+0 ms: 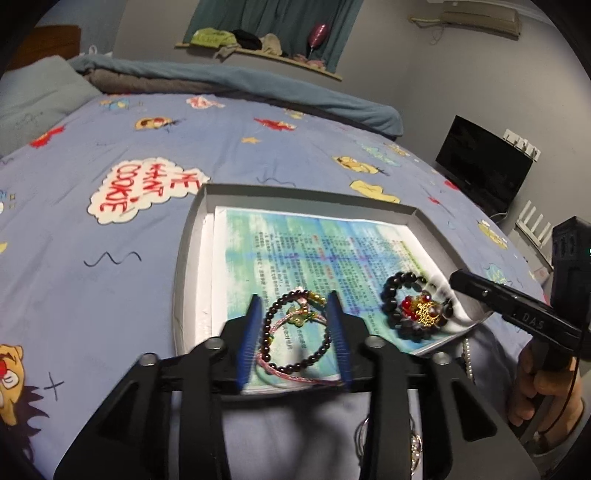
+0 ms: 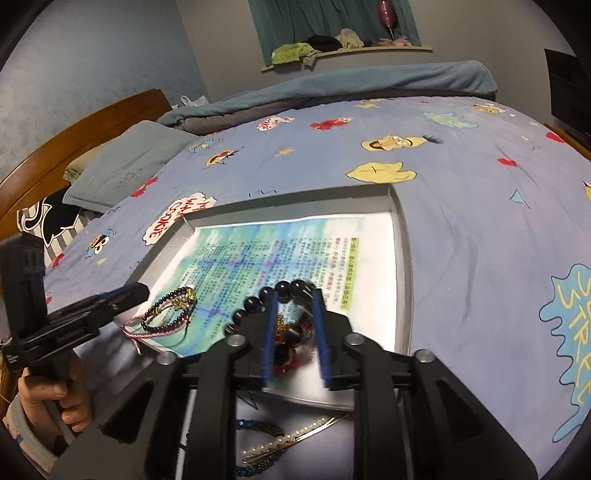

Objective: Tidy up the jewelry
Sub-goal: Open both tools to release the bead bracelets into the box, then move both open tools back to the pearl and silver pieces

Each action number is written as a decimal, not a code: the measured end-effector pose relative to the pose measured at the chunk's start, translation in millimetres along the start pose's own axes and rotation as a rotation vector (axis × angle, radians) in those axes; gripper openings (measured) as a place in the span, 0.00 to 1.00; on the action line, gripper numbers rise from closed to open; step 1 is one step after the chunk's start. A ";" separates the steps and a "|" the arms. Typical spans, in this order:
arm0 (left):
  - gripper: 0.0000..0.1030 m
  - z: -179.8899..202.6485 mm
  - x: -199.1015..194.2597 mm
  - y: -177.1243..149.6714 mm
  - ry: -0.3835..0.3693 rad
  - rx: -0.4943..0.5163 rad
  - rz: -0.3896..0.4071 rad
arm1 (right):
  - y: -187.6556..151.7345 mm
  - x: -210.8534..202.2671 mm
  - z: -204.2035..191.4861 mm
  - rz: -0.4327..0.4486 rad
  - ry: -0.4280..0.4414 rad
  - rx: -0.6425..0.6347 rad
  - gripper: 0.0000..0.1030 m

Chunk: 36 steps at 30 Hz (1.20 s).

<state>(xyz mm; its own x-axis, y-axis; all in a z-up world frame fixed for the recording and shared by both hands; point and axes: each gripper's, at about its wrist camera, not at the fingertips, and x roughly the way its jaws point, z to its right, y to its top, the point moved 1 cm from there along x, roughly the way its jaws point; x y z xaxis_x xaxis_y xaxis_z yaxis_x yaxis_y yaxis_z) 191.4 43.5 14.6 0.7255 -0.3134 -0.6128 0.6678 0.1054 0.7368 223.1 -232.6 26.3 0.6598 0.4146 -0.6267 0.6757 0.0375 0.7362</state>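
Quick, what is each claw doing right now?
Left gripper: open, straddling the small dark bead bracelet.
Right gripper: open around the large black bead bracelet.

Bed sheet point(image 1: 147, 236), blue with cartoon prints, fills the centre. Wooden headboard point(image 2: 81, 125) at left, grey pillow point(image 2: 129, 162) beside it. Teal curtain point(image 2: 328, 22) top centre above a cluttered sill point(image 2: 347, 51). Grey walls. Dark monitor point(image 1: 484, 162) at right.

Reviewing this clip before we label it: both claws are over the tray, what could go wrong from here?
1. The left claw straddles the small dark-bead bracelet, whose pink cord trails off the printed paper sheet; the cord may snag or slip.
2. The right claw sits over the large black-bead bracelet with gold charm; round beads could roll out of a pinch.
3. Closing low might catch the loose paper in the grey shallow tray.
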 end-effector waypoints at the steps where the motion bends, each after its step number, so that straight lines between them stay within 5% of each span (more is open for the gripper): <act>1: 0.49 1.0 -3.8 -0.6 -0.002 0.003 0.014 | -0.9 -2.9 -0.6 0.010 -0.004 -0.005 0.39; 3: 0.57 3.7 -10.9 -1.7 -0.003 0.010 0.041 | -1.9 -8.5 -1.5 0.023 -0.006 -0.013 0.48; 13: 0.65 12.5 -52.8 -25.6 -0.002 0.003 0.146 | -27.2 -48.4 -10.1 0.090 -0.015 -0.046 0.48; 36: 0.65 43.1 -51.1 -92.0 -0.055 0.051 0.037 | -89.1 -66.1 1.4 0.060 -0.001 0.002 0.48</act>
<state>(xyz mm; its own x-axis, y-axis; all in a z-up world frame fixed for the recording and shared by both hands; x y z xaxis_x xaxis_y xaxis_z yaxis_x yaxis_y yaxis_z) 85.8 9.1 -9.5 0.7382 -0.3618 -0.5693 0.6304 0.0697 0.7732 119.7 -264.6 1.8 0.6995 0.4150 -0.5818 0.6357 0.0107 0.7719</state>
